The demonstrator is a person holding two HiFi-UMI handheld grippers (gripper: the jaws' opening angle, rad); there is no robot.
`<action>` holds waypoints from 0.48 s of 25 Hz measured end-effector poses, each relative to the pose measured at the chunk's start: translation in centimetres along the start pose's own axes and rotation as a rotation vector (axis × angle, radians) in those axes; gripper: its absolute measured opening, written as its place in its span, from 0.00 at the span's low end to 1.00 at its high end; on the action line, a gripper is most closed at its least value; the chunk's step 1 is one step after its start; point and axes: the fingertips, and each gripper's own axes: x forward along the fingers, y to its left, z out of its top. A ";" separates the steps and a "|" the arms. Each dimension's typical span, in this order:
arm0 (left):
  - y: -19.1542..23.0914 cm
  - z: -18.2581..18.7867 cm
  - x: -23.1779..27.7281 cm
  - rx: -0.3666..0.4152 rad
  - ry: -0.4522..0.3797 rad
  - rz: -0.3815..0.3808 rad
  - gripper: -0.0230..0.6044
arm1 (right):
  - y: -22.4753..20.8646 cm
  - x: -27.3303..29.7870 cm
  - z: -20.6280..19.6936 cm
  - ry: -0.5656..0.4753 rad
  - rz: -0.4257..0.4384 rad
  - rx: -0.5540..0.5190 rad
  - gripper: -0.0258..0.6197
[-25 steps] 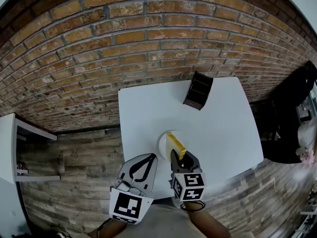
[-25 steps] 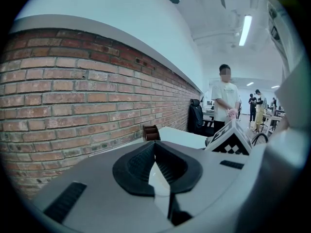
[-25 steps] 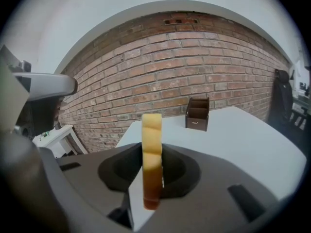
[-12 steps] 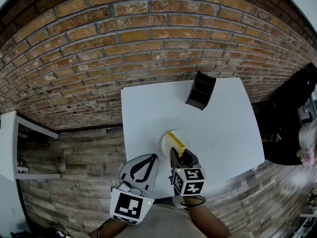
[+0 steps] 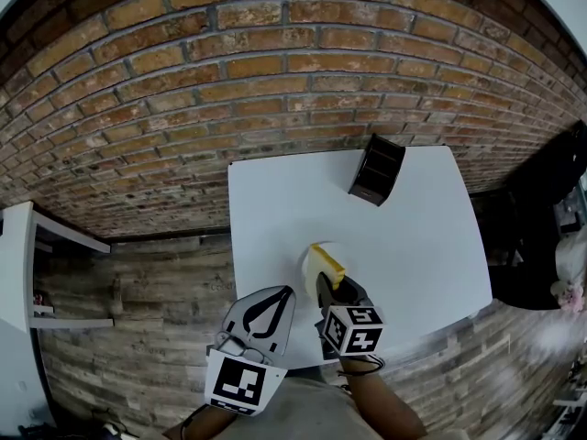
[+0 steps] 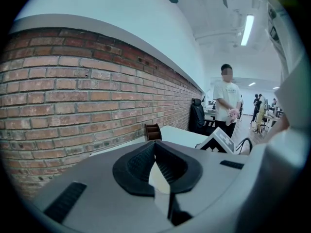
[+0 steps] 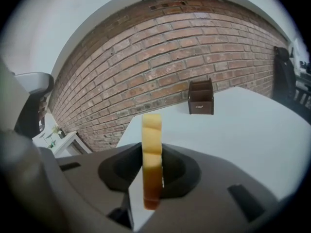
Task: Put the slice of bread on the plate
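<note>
Head view, the change: the right tongs (image 5: pixel 324 289) have come down a little since a second ago. The slice of bread (image 5: pixel 326 265) they carry now covers more of the plate (image 5: pixel 307 266), whose pale rim shows only to the left of the slice.

Head view, what it means: the delivery looks nearly done. The slice hangs over the plate, though whether its lower edge touches the plate cannot be told from here. Letting go is judged to be the step that remains.

Head view, unchanged: the left tongs (image 5: pixel 287 291) stay parked just beside the plate, at the near edge of the worktop (image 5: pixel 413 236), as in the earlier frames. The dark box (image 5: pixel 376 170) stands well beyond the plate, towards the brick wall (image 5: pixel 229 71).

Left gripper view, left tongs (image 6: pixel 155 147): narrow, tips drawn together, nothing between them. The plate is out of this view. The dark box (image 6: pixel 152 131) shows far ahead, and a person (image 6: pixel 226 101) stands in the room behind.

Right gripper view, right tongs (image 7: pixel 152 154): clamped on the slice of bread (image 7: pixel 151 125), which is held on edge with its pale upper end rising clear of the jaws. The plate is hidden under the body of the tongs. Beyond lie the worktop (image 7: pixel 243 125) and the dark box (image 7: pixel 200 97).
</note>
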 end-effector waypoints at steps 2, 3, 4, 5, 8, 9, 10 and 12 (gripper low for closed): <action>0.2 -0.1 0.1 -0.002 0.002 0.003 0.05 | -0.2 0.3 -0.2 0.006 0.007 0.021 0.19; 0.3 -0.1 0.1 -0.003 0.002 0.005 0.05 | -0.3 0.4 -0.2 0.008 0.009 0.027 0.19; 0.3 -0.1 0.1 -0.002 0.002 0.006 0.05 | -0.4 0.5 -0.2 0.008 0.011 0.034 0.19; 0.4 -0.1 0.2 0.000 0.003 0.007 0.05 | -0.4 0.6 -0.2 0.008 0.014 0.040 0.19; 0.4 0.0 0.4 0.001 0.005 0.008 0.05 | -0.6 0.9 0.1 0.007 0.020 0.047 0.19; 0.4 0.0 0.5 0.003 0.007 0.008 0.05 | -0.7 1.0 0.1 0.008 0.021 0.049 0.19; 0.4 0.0 0.5 0.004 0.009 0.007 0.05 | -0.8 1.0 0.2 0.008 0.022 0.050 0.19; 0.3 0.0 0.6 -0.005 0.008 0.008 0.05 | -1.0 1.1 0.2 0.009 0.022 0.051 0.19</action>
